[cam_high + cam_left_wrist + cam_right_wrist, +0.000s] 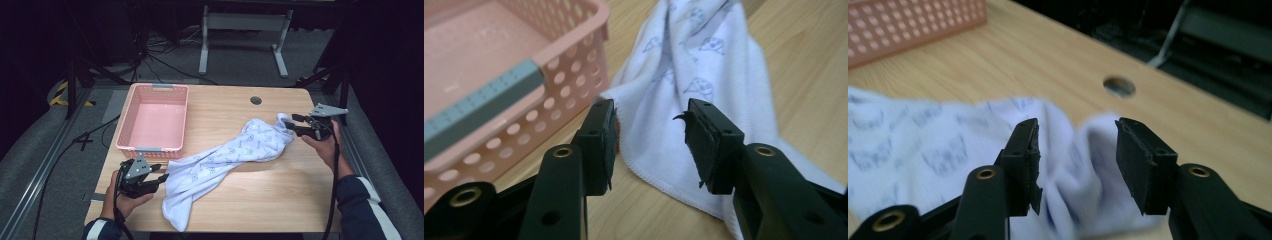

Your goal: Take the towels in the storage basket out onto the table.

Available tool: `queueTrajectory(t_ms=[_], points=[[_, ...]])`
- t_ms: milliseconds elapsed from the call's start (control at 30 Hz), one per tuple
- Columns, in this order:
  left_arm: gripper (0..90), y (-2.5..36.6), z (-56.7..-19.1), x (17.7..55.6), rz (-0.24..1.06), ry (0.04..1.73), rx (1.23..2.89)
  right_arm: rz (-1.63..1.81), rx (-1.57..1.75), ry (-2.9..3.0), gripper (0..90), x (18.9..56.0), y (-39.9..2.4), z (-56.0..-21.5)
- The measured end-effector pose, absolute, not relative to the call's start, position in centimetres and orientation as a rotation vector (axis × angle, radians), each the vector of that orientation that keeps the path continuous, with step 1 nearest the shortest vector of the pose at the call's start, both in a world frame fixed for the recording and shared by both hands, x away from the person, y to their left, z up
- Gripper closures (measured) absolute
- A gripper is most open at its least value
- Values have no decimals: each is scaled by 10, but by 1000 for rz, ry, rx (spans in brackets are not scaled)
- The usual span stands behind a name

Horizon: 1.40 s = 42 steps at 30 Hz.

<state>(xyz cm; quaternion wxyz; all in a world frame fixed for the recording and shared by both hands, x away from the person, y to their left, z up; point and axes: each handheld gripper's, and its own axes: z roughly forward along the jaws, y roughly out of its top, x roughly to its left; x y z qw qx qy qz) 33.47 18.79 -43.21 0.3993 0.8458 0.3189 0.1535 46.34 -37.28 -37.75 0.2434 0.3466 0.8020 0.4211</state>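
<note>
The towel (pixel 225 157) lay stretched slantwise across the middle of the table (pixel 260 200), one bunched end up near my right gripper (pixel 295 125), the other trailing toward the near edge beside my left gripper (pixel 159 175). It was white cloth, soft and rumpled, printed all over with small pale blue figures, and its hem showed a neat stitched border in the left gripper view.

Around it I had little to contend with. The pink basket (pixel 131 117) stood at the far left of the table, just beside the towel's lower stretch; it was plastic, rectangular, its walls punched with rows of round holes and its short rims capped by grey grip strips. A round cable hole (pixel 256 100) sat in the wood near the far edge, well apart from the cloth. The tabletop itself was pale wood grain, smooth and flat. Beyond it stood a white metal frame (pixel 245 35) on the grey floor (with cables trailing near it).

On the left, I had the jaws standing apart, the towel's hemmed edge lying between and beyond them, the pads not pressing it. My right jaws also stood apart, with the bunched end of the cloth rising in the gap; neither pad was clamped on it.
</note>
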Motion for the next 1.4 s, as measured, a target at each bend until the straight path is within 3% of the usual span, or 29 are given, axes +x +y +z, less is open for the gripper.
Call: queueTrajectory(t_ms=[133,467,567,667,733,800,867,900,1000,1233,1400], points=[[524,180,-448,345,382,858,2177,995,1002,2293,463,464,-393,-405],[372,155,-471,356,368,943,2217,917,1096,2418,351,483,-392,-441],[399,154,-471,359,352,935,2209,928,1047,2449,349,484,-385,-443],[563,152,-470,358,325,885,2220,931,948,2526,356,484,-374,-447],[707,151,-470,358,304,871,2222,945,852,2564,421,483,-365,-447],[798,151,-469,357,295,857,2236,997,753,2563,578,479,-359,-446],[834,152,-468,357,295,853,2239,1038,680,2563,683,476,-351,-444],[846,152,-468,357,295,853,2239,1038,680,2563,683,476,-351,-444],[853,162,-460,350,346,841,2221,1112,581,2583,872,469,-344,-437],[855,217,-438,331,465,981,2068,1325,801,2348,886,466,-372,-399],[854,250,-440,328,487,1111,1991,1267,951,2215,888,475,-382,-392]])
